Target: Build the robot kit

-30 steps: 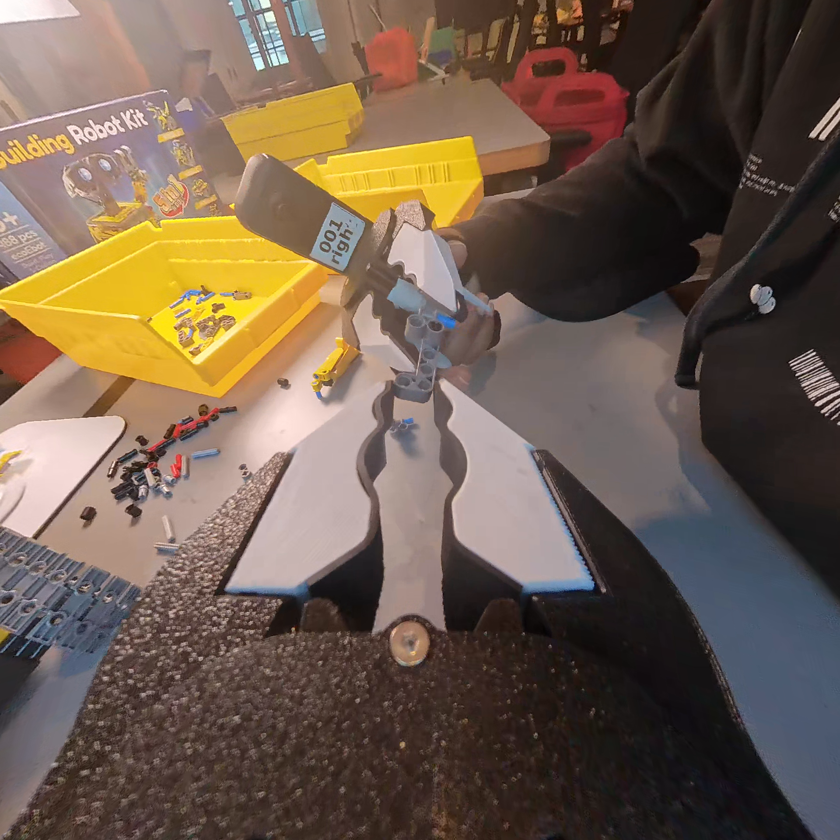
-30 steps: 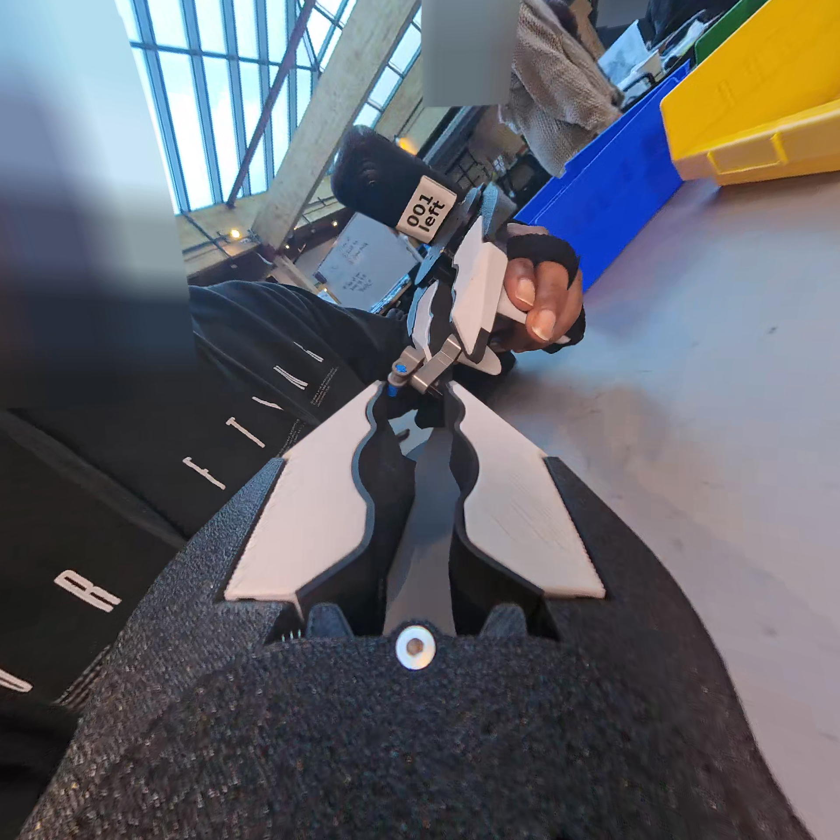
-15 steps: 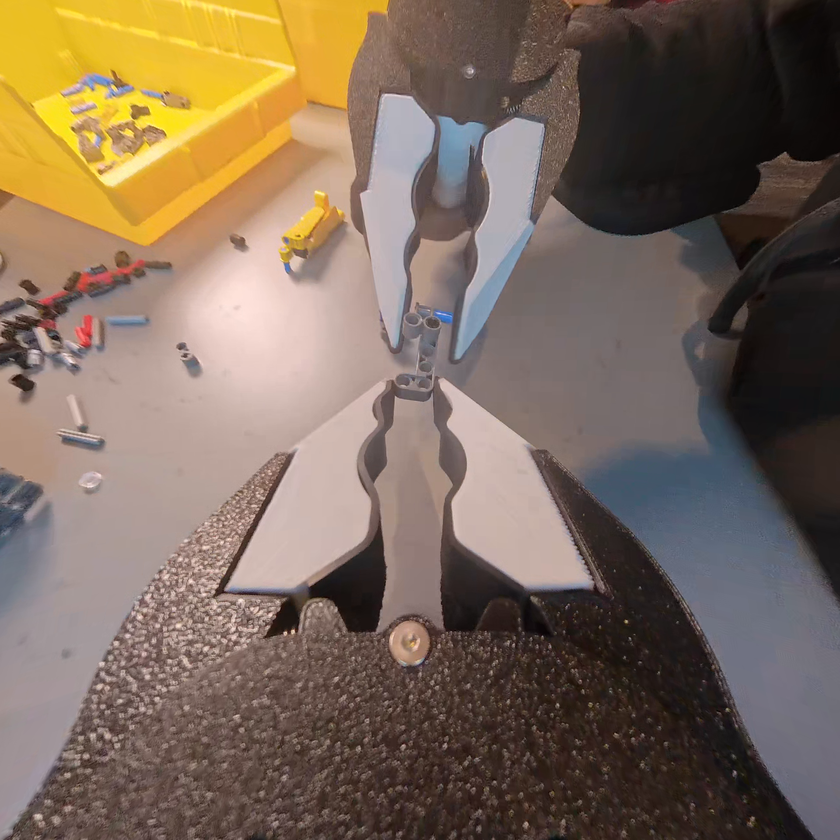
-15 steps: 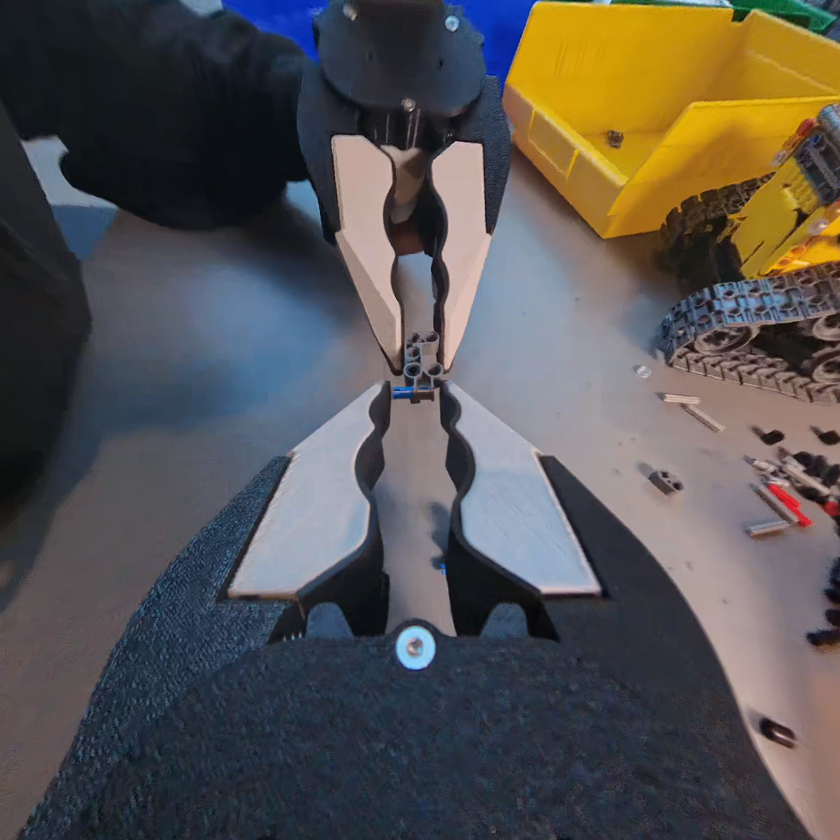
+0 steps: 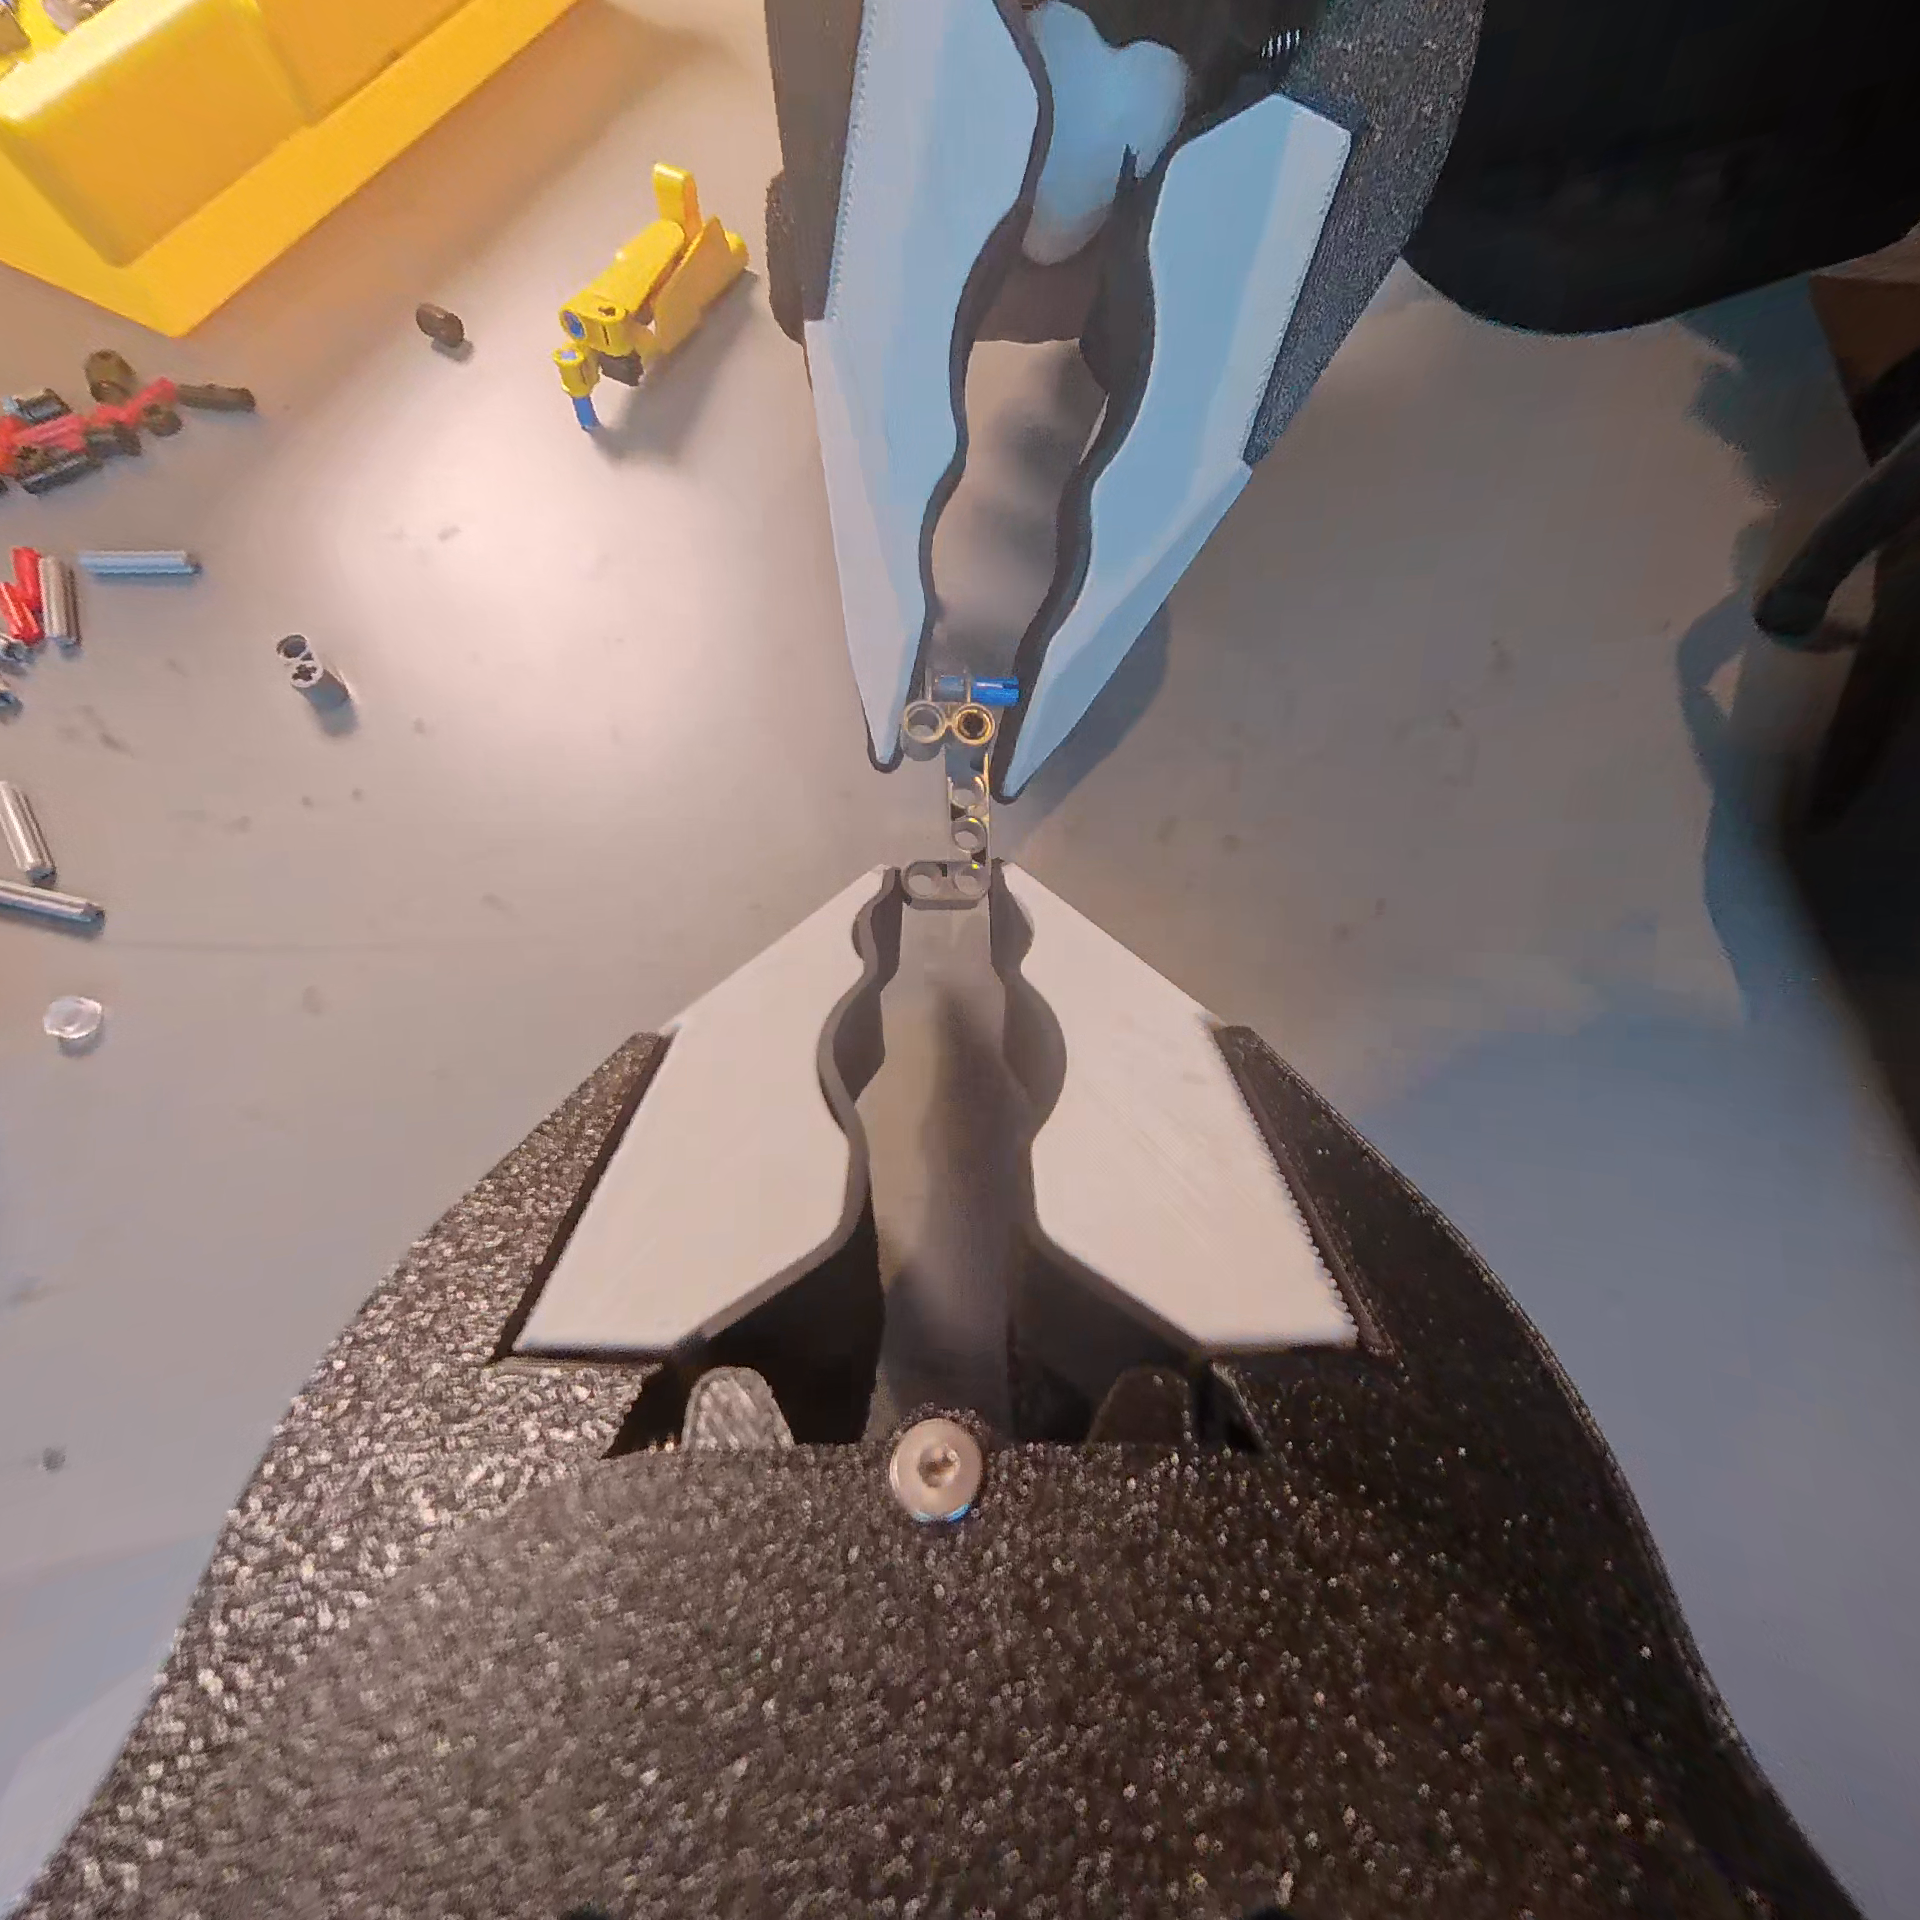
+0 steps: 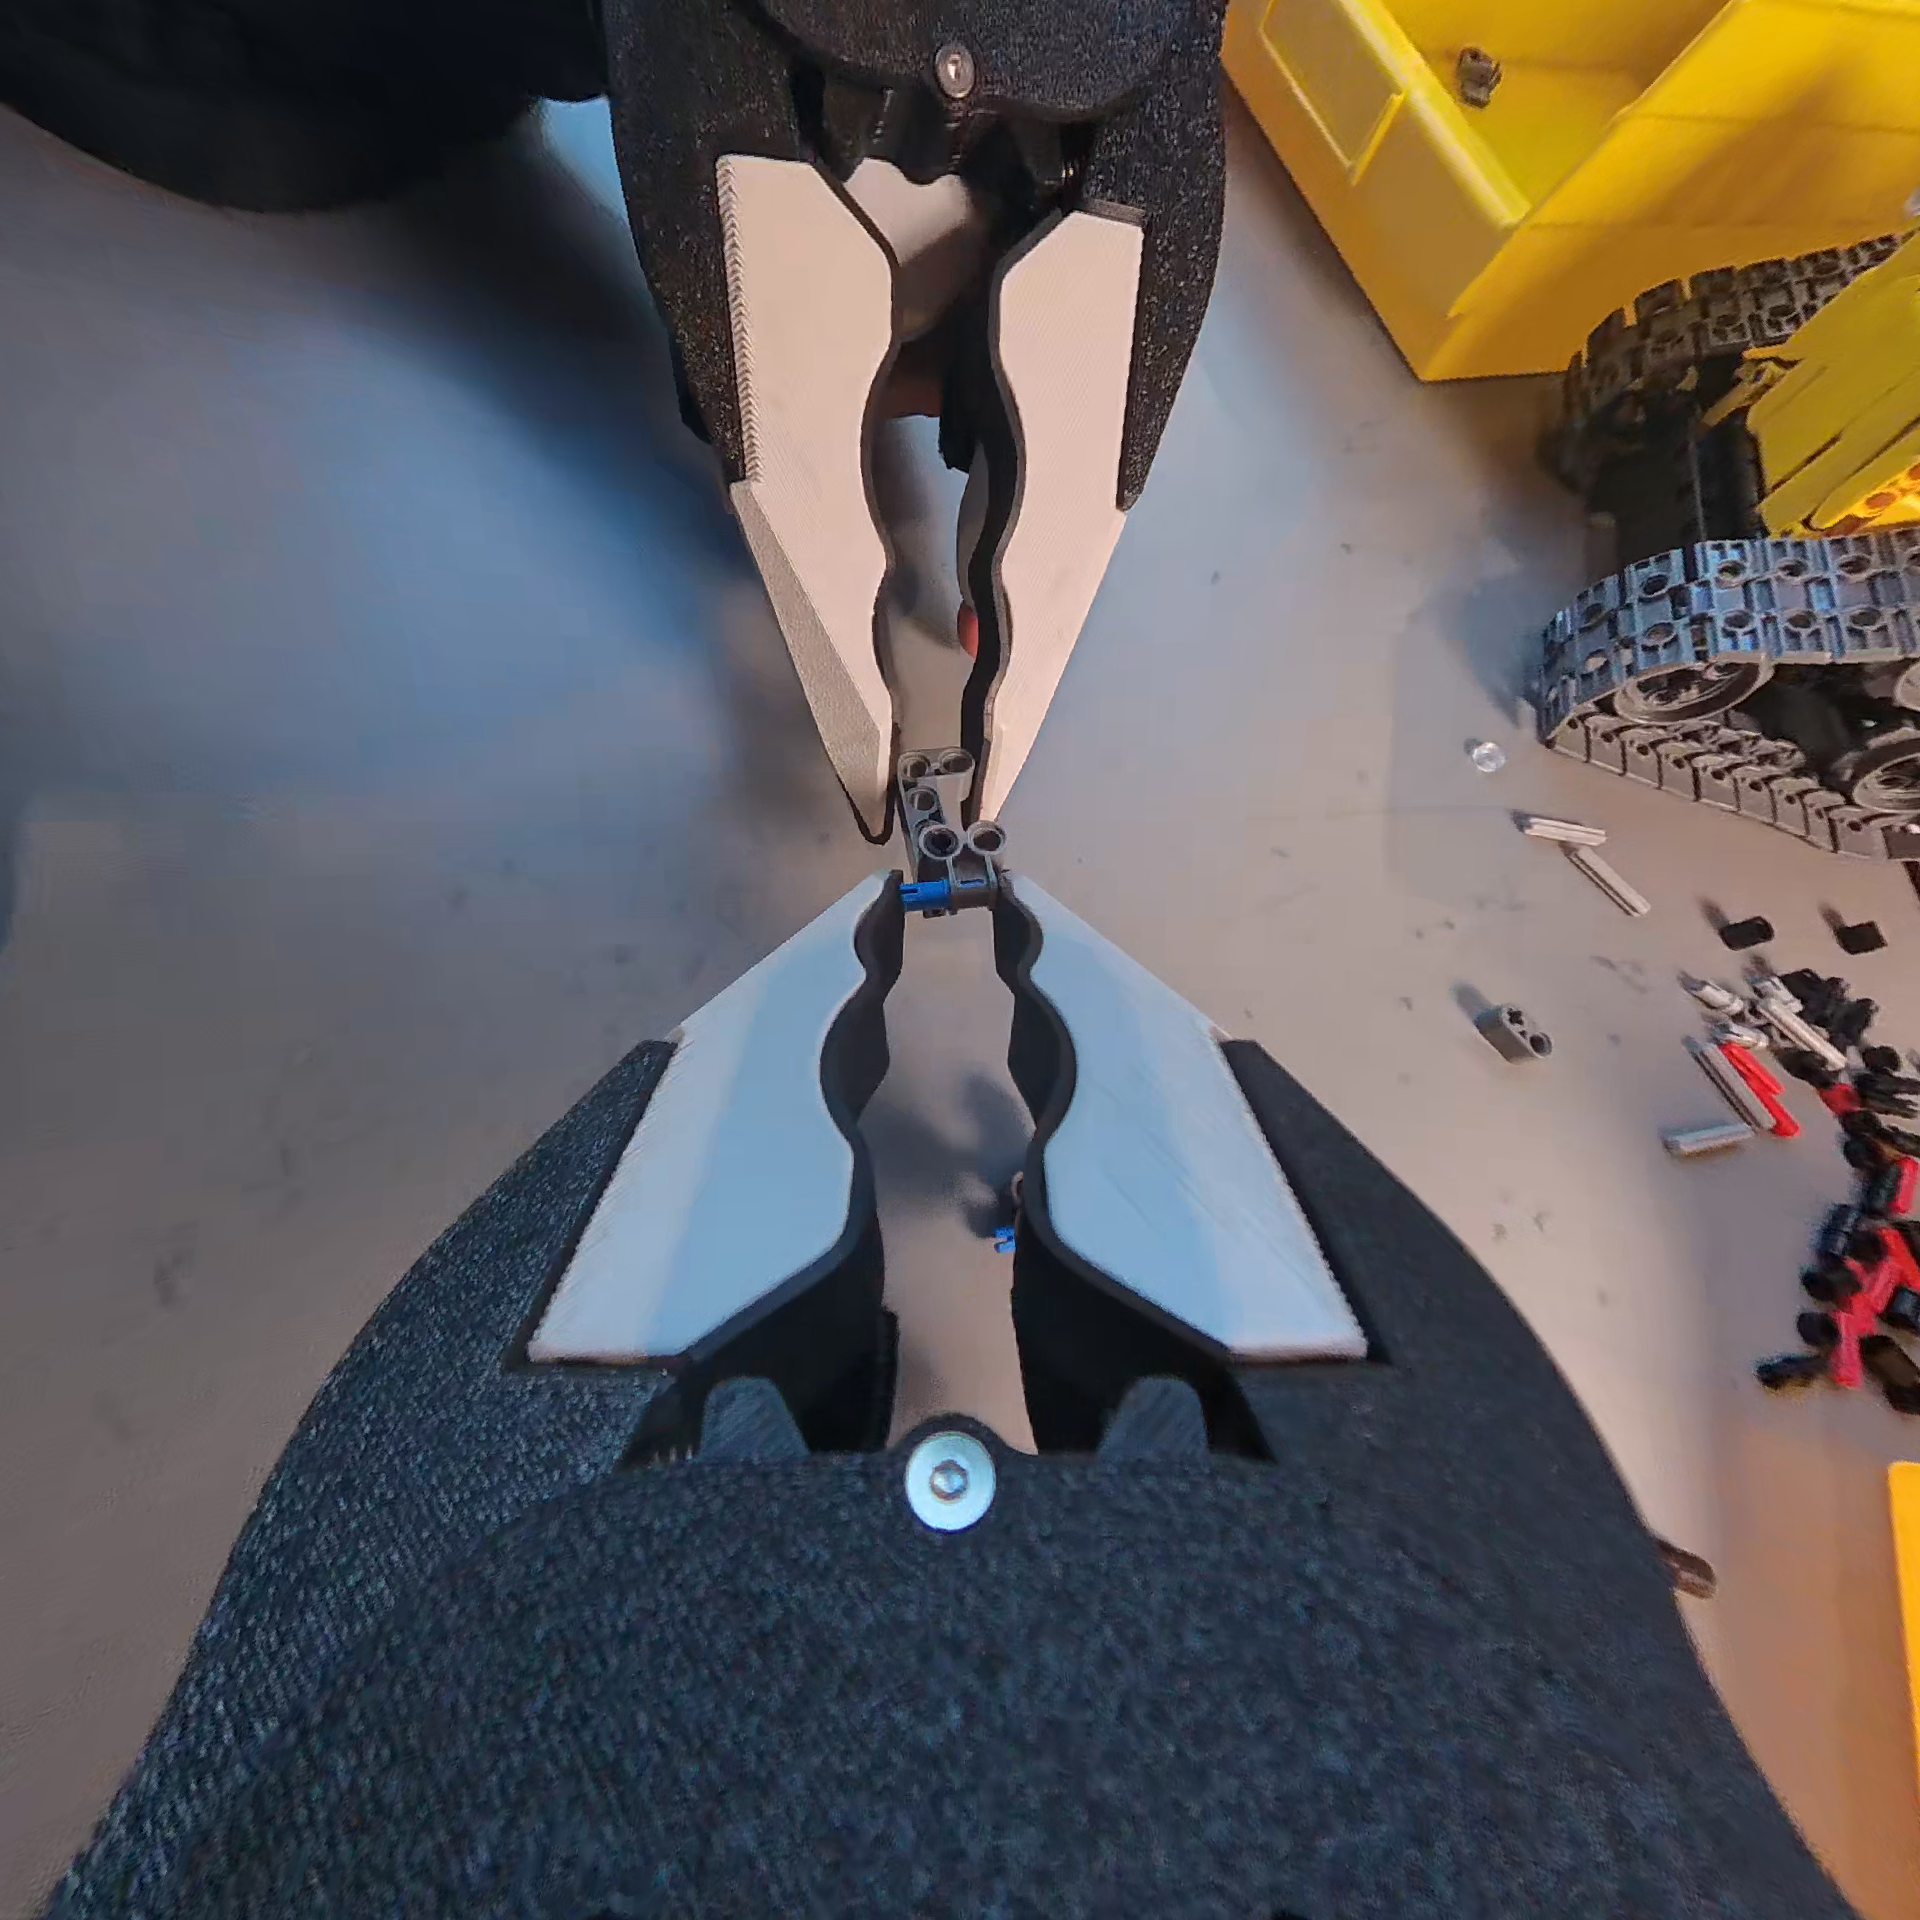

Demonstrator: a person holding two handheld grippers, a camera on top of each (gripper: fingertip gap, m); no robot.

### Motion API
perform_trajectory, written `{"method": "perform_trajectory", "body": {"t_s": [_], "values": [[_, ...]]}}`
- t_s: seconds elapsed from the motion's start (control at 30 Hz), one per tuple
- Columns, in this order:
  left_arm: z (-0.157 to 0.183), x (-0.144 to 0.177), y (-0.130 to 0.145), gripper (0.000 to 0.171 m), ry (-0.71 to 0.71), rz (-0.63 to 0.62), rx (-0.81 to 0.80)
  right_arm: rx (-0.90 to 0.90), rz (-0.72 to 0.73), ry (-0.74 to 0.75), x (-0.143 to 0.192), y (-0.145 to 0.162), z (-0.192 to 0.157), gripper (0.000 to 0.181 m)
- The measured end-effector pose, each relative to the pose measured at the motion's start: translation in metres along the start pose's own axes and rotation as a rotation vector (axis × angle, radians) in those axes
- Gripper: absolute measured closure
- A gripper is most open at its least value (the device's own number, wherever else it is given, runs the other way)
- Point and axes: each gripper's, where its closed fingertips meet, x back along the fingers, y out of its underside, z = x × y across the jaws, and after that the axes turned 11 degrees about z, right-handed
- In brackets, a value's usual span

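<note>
Left tongs (image 5: 945, 881): clamped on near end of grey angled beam (image 5: 964, 805). Right tongs (image 6: 948, 896): closed on its far end, at blue pin (image 6: 923, 890). Held tip to tip above grey worktop (image 5: 468, 831). Beside: yellow bin (image 6: 1558, 156), tracked model (image 6: 1745, 665), loose pins (image 5: 62, 436).

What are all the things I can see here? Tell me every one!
grey beam piece: one, grey with a blue pin, held between both grippers
loose small pieces: many, black, red, grey, scattered on the table
yellow bin: one, yellow, far edge of the table
tracked toy vehicle: one, yellow and dark grey, beside the bin
small yellow assembly: one, yellow, on the table
table: one, grey
left gripper: shut on one end
right gripper: shut on the other end
</note>
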Motion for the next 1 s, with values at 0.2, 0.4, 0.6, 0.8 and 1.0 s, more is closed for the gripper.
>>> {"method": "perform_trajectory", "body": {"t_s": [0.2, 0.4, 0.6, 0.8, 1.0], "values": [[0.007, -0.001, 0.006, 0.156, 0.032, -0.029, -0.04, -0.005, -0.022, -0.046, -0.001, 0.006, -0.008, 0.165], [0.014, -0.002, 0.009, 0.156, 0.061, -0.047, -0.078, -0.016, -0.069, -0.086, -0.003, 0.012, -0.016, 0.165], [0.014, -0.003, 0.013, 0.157, 0.055, -0.066, -0.098, -0.001, -0.114, -0.078, -0.004, 0.016, -0.017, 0.16], [0.012, -0.002, 0.013, 0.156, 0.048, -0.07, -0.113, -0.005, -0.119, -0.087, -0.001, 0.015, -0.017, 0.154], [0.012, 0.002, 0.009, 0.152, 0.056, -0.05, -0.104, -0.022, -0.107, -0.078, 0.005, 0.014, -0.013, 0.153]]}}
